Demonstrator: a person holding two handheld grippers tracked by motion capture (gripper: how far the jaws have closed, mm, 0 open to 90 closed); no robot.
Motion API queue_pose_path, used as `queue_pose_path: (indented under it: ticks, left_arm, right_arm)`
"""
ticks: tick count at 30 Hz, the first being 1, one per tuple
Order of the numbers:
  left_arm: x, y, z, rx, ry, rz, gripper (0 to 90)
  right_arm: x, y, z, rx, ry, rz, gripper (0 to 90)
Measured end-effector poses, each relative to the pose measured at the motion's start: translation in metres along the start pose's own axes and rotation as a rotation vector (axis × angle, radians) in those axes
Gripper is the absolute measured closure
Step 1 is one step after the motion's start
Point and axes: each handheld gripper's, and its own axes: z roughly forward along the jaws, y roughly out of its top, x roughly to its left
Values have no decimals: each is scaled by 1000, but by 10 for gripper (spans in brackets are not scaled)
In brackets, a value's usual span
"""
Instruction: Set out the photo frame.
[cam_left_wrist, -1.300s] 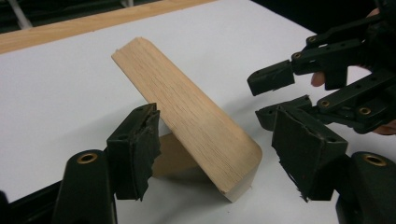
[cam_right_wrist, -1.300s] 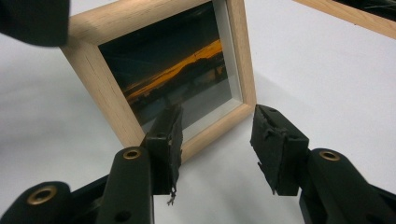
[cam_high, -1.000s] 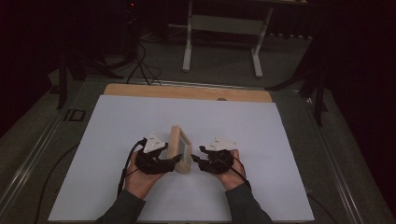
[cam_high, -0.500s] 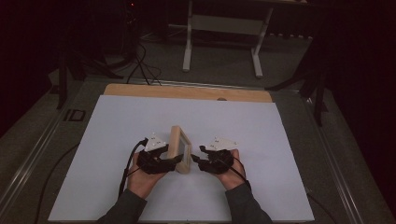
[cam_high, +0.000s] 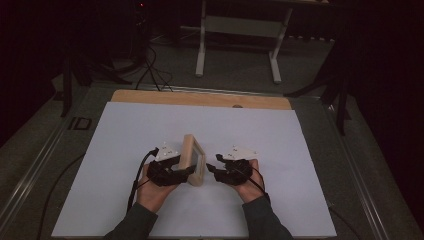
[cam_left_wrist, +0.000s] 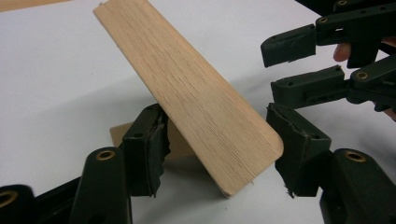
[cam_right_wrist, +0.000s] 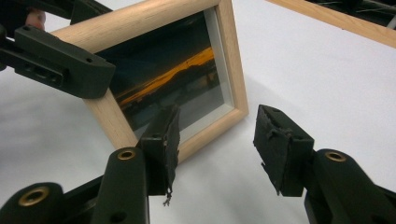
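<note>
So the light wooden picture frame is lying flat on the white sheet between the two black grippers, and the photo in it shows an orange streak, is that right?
Not quite. The light wooden picture frame is not lying flat: it stands tilted on its edge on the white sheet, as the high view and the left gripper view show. The rest holds: it sits between the left gripper and the right gripper, and the photo shows an orange streak.

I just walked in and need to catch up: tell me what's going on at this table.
A person with a gripper in each hand is working on a small wooden picture frame standing on the white table. The left gripper straddles the frame's edge; its jaws have just been closing, but there are visible gaps, so no firm grip yet. The right gripper sits open just beside the frame's glass front.
</note>
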Motion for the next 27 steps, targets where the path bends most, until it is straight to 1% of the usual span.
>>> queue_pose_path:
  ticks: [5,13,17,20,27]
  left_arm:
    - [3,0,-1,-4,3,-18,465]
    - [4,0,-2,-8,5,-26,516]
    - [3,0,-3,-11,19,-15,537]
    - [3,0,-3,-14,22,-20,549]
    - [1,0,-3,-16,13,-5,575]
  right_arm:
    - [-3,1,-2,-10,-5,11,483]
    - [-6,3,-7,-33,-16,20,482]
    - [-7,3,-9,-44,-22,22,481]
    - [-8,4,-10,-57,-30,23,480]
    - [-10,5,-14,-77,-40,39,480]
